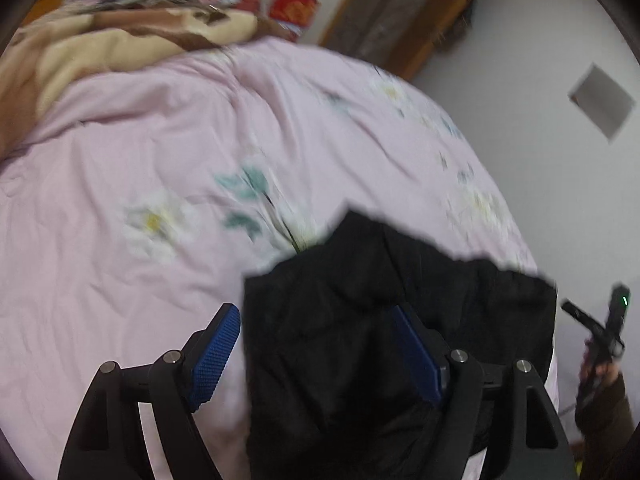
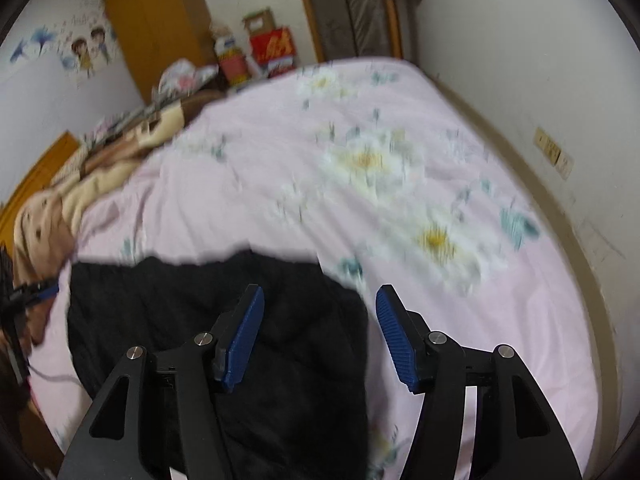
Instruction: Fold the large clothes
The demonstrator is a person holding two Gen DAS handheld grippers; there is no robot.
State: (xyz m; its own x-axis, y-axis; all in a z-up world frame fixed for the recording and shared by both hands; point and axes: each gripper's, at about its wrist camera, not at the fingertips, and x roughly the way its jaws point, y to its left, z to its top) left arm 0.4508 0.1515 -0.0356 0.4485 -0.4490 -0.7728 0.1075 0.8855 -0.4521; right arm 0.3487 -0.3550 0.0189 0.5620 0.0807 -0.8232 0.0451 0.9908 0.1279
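A black padded garment [image 1: 360,320] lies bunched on the near part of a pink flowered bedspread [image 1: 160,140]. My left gripper [image 1: 316,320] is open and hovers over the garment's left edge, its right pad above the black cloth. In the right wrist view the same garment [image 2: 168,308] lies low and left on the bedspread [image 2: 400,128]. My right gripper [image 2: 320,300] is open over the garment's right edge, its left pad above the cloth. The other gripper shows at the right edge of the left wrist view [image 1: 608,332]. Both views are blurred.
A tan and brown blanket [image 1: 100,40] is heaped at the bed's head. Red boxes [image 2: 272,50] and a wooden wardrobe [image 2: 156,28] stand behind the bed. A white wall [image 2: 520,60] runs along the bed's right side.
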